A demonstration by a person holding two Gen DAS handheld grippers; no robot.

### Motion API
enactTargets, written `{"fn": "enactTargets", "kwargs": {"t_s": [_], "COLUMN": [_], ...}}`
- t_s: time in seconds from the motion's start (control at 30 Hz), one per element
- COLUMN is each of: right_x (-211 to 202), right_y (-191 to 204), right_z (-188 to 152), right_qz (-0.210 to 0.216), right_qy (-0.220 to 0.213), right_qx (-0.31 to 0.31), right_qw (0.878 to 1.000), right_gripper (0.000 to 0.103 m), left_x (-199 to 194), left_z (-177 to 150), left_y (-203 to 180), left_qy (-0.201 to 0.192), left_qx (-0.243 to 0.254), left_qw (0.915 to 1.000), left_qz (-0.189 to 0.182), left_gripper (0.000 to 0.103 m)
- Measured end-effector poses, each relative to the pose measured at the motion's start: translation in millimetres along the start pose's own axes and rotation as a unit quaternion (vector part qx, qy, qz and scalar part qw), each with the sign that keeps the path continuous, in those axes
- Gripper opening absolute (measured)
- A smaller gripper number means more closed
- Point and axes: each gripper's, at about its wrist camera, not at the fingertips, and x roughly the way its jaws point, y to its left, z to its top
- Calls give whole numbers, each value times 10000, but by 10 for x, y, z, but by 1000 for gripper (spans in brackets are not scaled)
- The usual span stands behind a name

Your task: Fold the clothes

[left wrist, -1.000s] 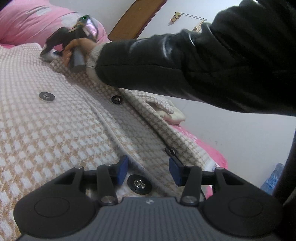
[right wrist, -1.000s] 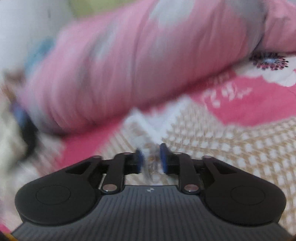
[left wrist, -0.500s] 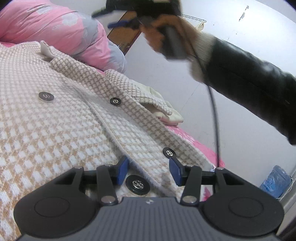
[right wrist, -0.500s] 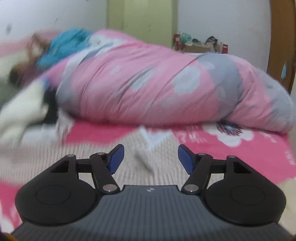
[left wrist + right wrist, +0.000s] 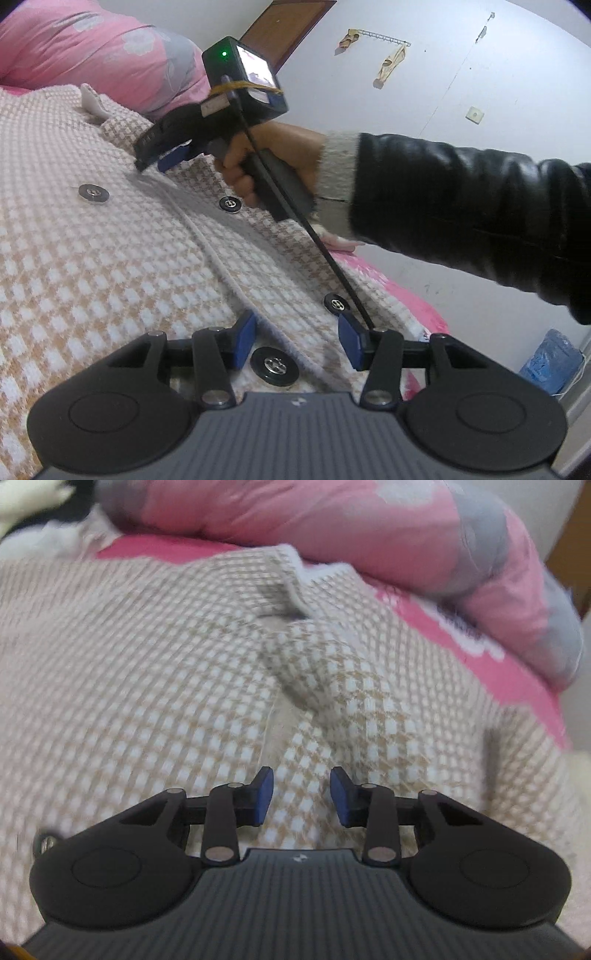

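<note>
So the coat [image 5: 110, 266] is lying flat on the bed [image 5: 417, 299], front side up, buttons [image 5: 274, 366] showing, collar end up near the pink duvet [image 5: 92, 48]. As far as I can tell no fold has been made yet. The front panels overlap down the middle and the whole thing looks spread out, so I'd call this the smoothing and arranging stage, very early on.

The left gripper [image 5: 297, 345] sits low at the hem end with its jaws apart. There's a big button and the front edge of the coat between the pads, but the pads aren't pressing on anything, so it's just parked there, not gripping.

The right gripper [image 5: 301, 797] is up near the collar [image 5: 295, 587], tilted down at the fabric. Its jaws have just been closing in, but they're apart with a clear gap, and the coat only lies under them, nothing pinched. From the left camera you can see the hand [image 5: 266, 162] holding it right over the chest area, the pads close to the cloth or maybe brushing it.

What's left, by my guess: pretty much everything. Sleeves in, sides over, then fold it up. One sleeve cuff [image 5: 340, 242] seems to peek out at the far edge of the bed, though the arm hides most of it.
</note>
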Motion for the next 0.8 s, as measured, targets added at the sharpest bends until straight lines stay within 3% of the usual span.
{"fn": "enactTargets", "kwargs": {"t_s": [0.17,0.23,0.3,0.37,0.47,0.57,0.6,0.73,0.8], "right_x": [225,267,246,106,-190,-508,-511,-245,-9], "right_y": [-83,-84,-113,-276,-543,-716,-690,-413,-199], "right_z": [81,92,118,139,120,33,20,15,1], "right_qz": [110,154,206,462,1211,2078,2179,2220,2067], "right_qy": [194,255,306,69,-602,-1364,-1374,-1028,-696], "right_qx": [309,321,366,843,1660,2174,2141,1723,1321], "right_qw": [9993,9990,9987,9953,9768,9439,9422,9542,9669], "right_gripper": [43,40,7,6,6,6,6,6,7], "left_x": [-29,-46,-45,-30,-42,-47,-49,-71,-76], "left_z": [-23,-34,-49,-52,-63,-72,-75,-77,-75], "left_y": [8,-3,-3,7,11,20,22,17,14], "left_qy": [-16,-18,-18,-20,-27,-27,-26,-24,-22], "left_qx": [-34,-34,-26,-18,-11,-6,-3,2,0], "left_qw": [10000,10000,10000,10000,10000,10000,10000,10000,10000], "left_qz": [-56,-61,-57,-49,-49,-48,-47,-42,-42], "left_gripper": [50,50,50,50,50,50,50,50,50]}}
